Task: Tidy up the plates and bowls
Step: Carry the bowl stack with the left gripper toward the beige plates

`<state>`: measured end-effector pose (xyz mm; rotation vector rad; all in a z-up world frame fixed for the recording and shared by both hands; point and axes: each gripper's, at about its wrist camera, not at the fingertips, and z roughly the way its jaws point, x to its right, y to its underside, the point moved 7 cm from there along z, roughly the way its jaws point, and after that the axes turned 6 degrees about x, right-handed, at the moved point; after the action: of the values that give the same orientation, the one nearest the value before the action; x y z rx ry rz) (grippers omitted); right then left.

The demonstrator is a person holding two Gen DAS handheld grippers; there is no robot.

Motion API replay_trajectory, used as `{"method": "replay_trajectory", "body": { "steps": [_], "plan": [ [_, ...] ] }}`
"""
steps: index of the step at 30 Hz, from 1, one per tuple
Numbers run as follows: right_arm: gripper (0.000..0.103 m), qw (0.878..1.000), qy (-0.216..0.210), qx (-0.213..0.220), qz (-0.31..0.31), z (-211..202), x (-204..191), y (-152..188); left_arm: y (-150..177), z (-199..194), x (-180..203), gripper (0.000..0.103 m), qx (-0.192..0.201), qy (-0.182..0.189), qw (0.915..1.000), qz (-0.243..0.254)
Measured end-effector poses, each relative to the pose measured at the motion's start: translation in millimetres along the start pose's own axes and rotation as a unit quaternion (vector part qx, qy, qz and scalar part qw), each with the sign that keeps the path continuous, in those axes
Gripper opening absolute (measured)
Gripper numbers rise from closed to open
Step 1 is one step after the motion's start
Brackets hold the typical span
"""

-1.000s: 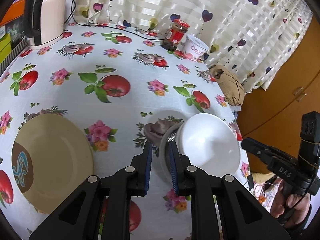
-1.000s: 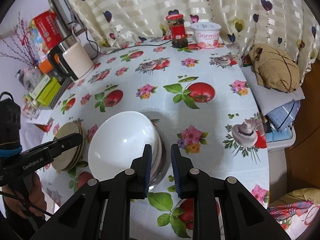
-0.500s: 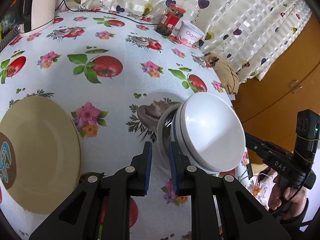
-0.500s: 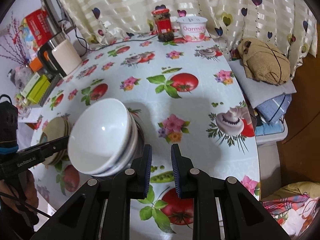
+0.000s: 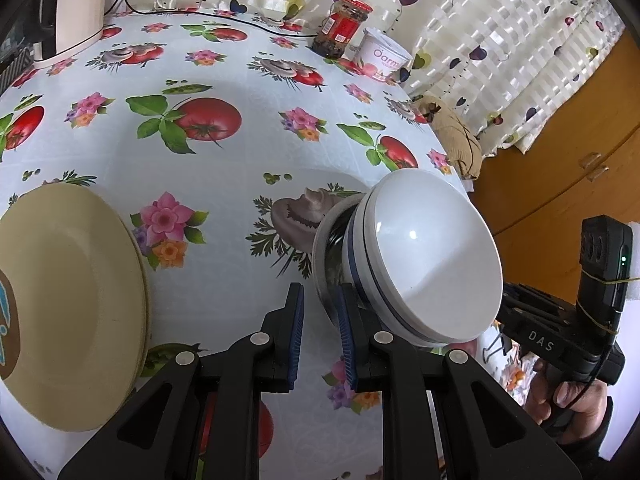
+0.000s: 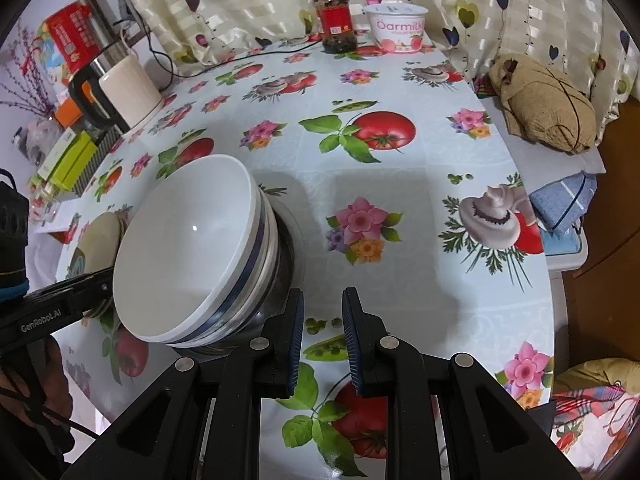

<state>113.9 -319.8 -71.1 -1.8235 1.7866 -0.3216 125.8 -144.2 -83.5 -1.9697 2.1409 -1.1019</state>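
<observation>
Here the bench (image 6: 400, 184), under a cloth printed with tomatoes and flowers, fills both views. On its left part lies a stack of beige plates (image 5: 68, 304), also seen small behind the bowls from the right wrist (image 6: 98, 236). A stack of white bowls (image 5: 432, 264) with blue bands stands near the bench's front edge, nested in a steel bowl at the bottom; from the right wrist the stack (image 6: 192, 248) sits just left of that gripper. A cream kettle (image 6: 124, 92) stands at the far left of the bench, with a cord trailing along the back. A red-lidded jar (image 6: 334, 20) and a yoghurt tub (image 6: 396, 28) stand side by side at the back, against the curtain. A tan bundle (image 6: 544, 108) rests on folded cloths beyond the bench's right edge.

The left gripper (image 5: 320, 340) hovers just left of the bowls, its fingers a narrow gap apart, pinching nothing; the right finger lies close against the steel bowl. The right gripper (image 6: 322, 340) hovers just right of the stack, fingers likewise slightly spread and empty.
</observation>
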Motion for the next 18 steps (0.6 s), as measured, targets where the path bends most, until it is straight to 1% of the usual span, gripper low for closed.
{"method": "replay_trajectory", "body": {
  "steps": [6,18],
  "plan": [
    [0.02,1.0,-0.01,0.0,-0.003,2.8,-6.0,-0.8,1.5,2.4,-1.1,0.018,-0.003,0.0,1.0,-0.002],
    [0.02,1.0,-0.016,-0.002,-0.004,5.3,-10.5,-0.9,1.5,4.4,-6.2,0.018,-0.003,0.006,0.9999,-0.013]
  ]
}}
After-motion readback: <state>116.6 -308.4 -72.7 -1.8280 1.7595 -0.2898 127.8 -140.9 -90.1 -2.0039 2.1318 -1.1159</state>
